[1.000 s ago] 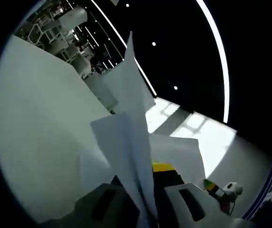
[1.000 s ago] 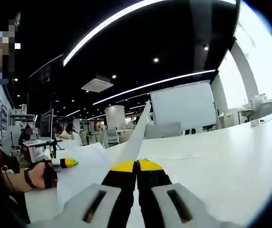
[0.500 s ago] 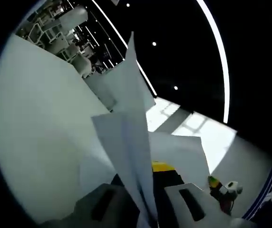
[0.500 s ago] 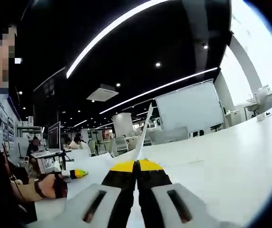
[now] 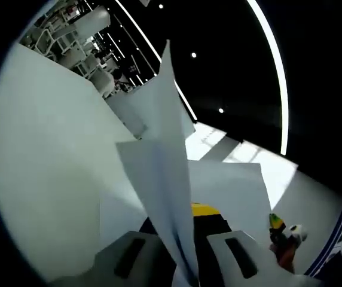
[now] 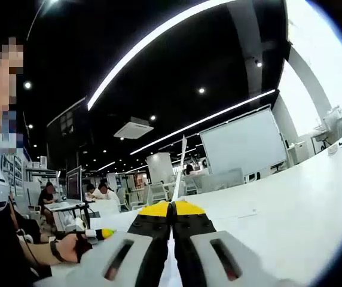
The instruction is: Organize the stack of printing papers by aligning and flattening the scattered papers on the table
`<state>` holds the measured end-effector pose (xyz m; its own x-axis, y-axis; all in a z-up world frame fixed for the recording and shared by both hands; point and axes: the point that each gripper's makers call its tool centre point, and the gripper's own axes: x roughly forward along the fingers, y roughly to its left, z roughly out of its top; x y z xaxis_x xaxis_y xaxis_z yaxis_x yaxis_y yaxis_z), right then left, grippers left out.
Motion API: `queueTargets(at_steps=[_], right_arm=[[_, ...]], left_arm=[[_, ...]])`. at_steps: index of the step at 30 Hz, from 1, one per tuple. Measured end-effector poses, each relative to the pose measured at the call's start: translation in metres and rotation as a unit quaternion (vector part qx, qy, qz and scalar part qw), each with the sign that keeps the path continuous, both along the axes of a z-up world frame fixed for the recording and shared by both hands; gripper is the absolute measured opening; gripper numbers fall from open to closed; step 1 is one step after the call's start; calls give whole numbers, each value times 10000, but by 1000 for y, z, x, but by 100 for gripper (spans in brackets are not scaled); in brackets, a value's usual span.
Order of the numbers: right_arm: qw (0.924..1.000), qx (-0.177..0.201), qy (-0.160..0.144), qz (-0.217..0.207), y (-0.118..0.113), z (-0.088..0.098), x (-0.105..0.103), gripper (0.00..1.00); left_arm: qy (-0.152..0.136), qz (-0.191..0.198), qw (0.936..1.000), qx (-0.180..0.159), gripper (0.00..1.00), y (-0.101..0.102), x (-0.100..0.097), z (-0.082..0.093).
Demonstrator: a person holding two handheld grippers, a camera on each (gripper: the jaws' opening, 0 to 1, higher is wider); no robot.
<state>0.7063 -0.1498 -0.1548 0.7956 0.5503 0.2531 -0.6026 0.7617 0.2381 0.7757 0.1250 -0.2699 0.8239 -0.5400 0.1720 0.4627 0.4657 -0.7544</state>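
White printing papers [image 5: 159, 149] rise edge-up from between the jaws of my left gripper [image 5: 184, 218], which is shut on them; the sheets fan apart and hide most of its left jaw. In the right gripper view the same papers [image 6: 179, 173] show as a thin edge-on sliver. My right gripper [image 6: 171, 207] is shut on them, yellow tips pressed together. The right gripper [image 5: 278, 236] also appears at the lower right of the left gripper view, at the papers' far side. The left gripper [image 6: 99, 233] and the gloved hand [image 6: 63, 248] holding it sit low left in the right gripper view.
A broad white table [image 5: 45, 155] spreads under the papers and runs off to the right [image 6: 278, 209]. A whiteboard [image 6: 243, 143] stands beyond it. Office chairs and seated people [image 6: 102, 192] are far behind. The person's body fills the left edge of the right gripper view.
The right gripper view has tilted upward, and the paper there has narrowed from a broad sheet to a thin edge. In the left gripper view the right gripper has slid lower right.
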Motion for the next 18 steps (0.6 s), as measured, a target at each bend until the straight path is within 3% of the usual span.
queueTargets(at_steps=[18], right_arm=[[9988,353,-281,173,5,29,-4,0]], left_arm=[[14,-9,10000,1,7,3,3,-2]])
